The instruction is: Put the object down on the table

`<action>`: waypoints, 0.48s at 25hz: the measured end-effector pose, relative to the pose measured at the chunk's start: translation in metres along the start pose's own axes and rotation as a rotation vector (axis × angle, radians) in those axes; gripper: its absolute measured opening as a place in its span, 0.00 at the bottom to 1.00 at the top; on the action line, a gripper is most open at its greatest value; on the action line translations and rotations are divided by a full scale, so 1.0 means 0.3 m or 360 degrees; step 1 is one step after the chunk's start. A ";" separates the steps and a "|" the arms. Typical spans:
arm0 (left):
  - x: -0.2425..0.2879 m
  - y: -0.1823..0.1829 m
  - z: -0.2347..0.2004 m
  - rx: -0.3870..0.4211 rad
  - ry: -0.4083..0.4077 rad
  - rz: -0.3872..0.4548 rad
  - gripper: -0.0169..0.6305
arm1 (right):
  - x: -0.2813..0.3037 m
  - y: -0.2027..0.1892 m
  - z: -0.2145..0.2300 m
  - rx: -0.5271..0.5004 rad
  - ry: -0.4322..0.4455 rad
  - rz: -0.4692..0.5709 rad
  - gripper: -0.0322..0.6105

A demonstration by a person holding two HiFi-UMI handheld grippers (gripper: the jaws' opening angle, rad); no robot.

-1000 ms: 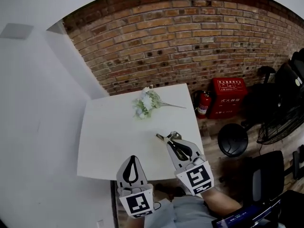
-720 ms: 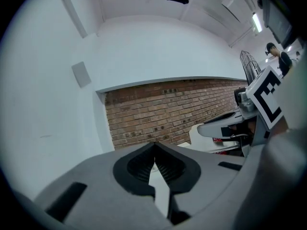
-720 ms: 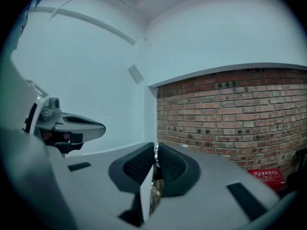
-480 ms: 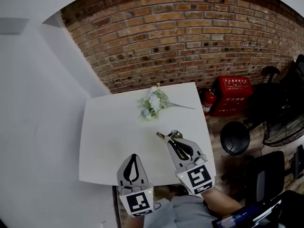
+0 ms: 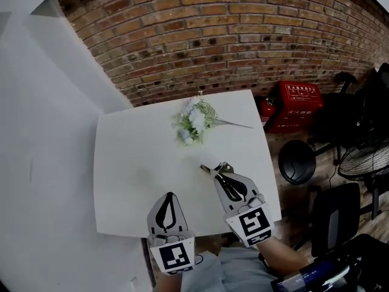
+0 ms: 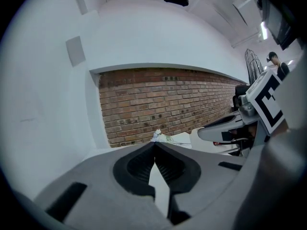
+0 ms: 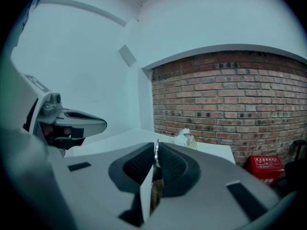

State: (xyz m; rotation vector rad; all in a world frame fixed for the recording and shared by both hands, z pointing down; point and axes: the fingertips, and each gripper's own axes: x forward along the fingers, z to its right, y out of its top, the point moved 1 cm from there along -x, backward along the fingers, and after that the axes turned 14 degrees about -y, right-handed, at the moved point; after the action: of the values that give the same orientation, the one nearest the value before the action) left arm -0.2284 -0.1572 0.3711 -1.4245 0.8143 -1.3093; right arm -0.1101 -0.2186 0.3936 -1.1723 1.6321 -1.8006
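My right gripper [image 5: 220, 168] hovers over the near right part of the white table [image 5: 140, 163]. It is shut on a small thin metal object [image 5: 208, 170] whose end sticks out to the left of the tips. In the right gripper view that metal object [image 7: 156, 150] stands as a narrow strip pinched between the jaws; what kind of thing it is I cannot tell. My left gripper [image 5: 168, 195] is over the table's near edge, shut with nothing in it, and its tips [image 6: 154, 144] meet. A bunch of pale artificial flowers [image 5: 193, 120] lies at the table's far side.
A brick wall [image 5: 231, 35] runs behind the table and a white wall stands to the left. On the floor to the right are a fire extinguisher [image 5: 265, 110], a red box [image 5: 302, 106], a round black stool [image 5: 295, 170], a fan [image 5: 364, 163] and a dark chair [image 5: 336, 219].
The head view has shifted a little, so the table and flowers sit differently in the picture. Both grippers keep their places and stay shut.
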 end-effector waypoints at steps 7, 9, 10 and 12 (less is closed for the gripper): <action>0.048 -0.116 -0.025 -0.0070 -0.0069 -0.0104 0.04 | 0.055 -0.133 0.004 0.0049 -0.0053 -0.0155 0.11; 0.061 -0.146 -0.030 -0.0093 -0.0089 -0.0135 0.04 | 0.069 -0.167 -0.001 0.0060 -0.0062 -0.0196 0.11; 0.067 -0.162 -0.034 -0.0099 -0.0098 -0.0149 0.04 | 0.076 -0.183 -0.004 0.0065 -0.0066 -0.0213 0.11; 0.081 -0.190 -0.043 -0.0108 -0.0115 -0.0172 0.04 | 0.093 -0.209 -0.007 0.0074 -0.0075 -0.0241 0.11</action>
State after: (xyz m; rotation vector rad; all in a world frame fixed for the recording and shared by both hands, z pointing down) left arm -0.2444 -0.1669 0.4315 -1.5790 0.7485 -1.3143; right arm -0.1134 -0.2263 0.4618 -1.3384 1.5030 -1.8767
